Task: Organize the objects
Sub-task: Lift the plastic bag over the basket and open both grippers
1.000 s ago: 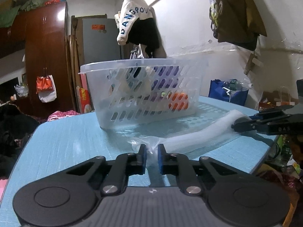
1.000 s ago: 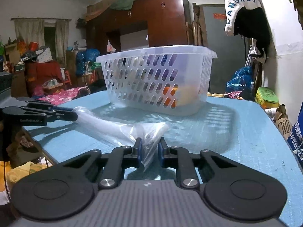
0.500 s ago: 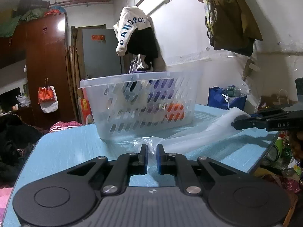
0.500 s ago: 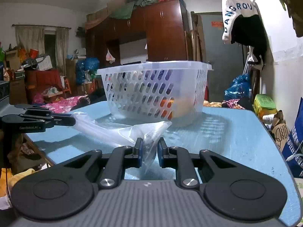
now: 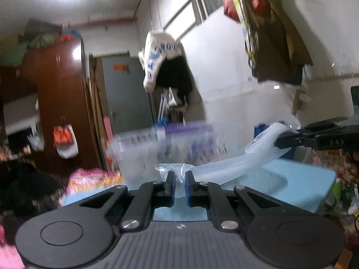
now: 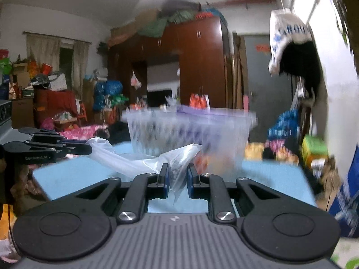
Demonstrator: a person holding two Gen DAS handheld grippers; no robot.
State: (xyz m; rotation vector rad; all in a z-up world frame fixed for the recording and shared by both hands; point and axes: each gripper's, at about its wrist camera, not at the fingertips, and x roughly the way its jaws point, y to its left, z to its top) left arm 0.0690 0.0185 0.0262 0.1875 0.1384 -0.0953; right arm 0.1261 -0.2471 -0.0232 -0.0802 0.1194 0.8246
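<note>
A: Where's the plastic bag (image 5: 226,165)?
B: Strung above the blue table (image 5: 298,177), near the basket (image 6: 190,130) (blurred). The left tool (image 5: 179,187) is clenched on one end.
A: And the right tool (image 6: 177,180)?
B: Clamped on the other end.

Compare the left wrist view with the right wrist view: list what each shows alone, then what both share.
Only the left wrist view shows the window high on the wall and the dark garments hanging beside it. Only the right wrist view shows the curtains and the red furniture piled with clutter. Both show the clear plastic bag pinched at opposite ends by the left gripper and right gripper, the blurred perforated basket, the blue table and the wardrobe.
</note>
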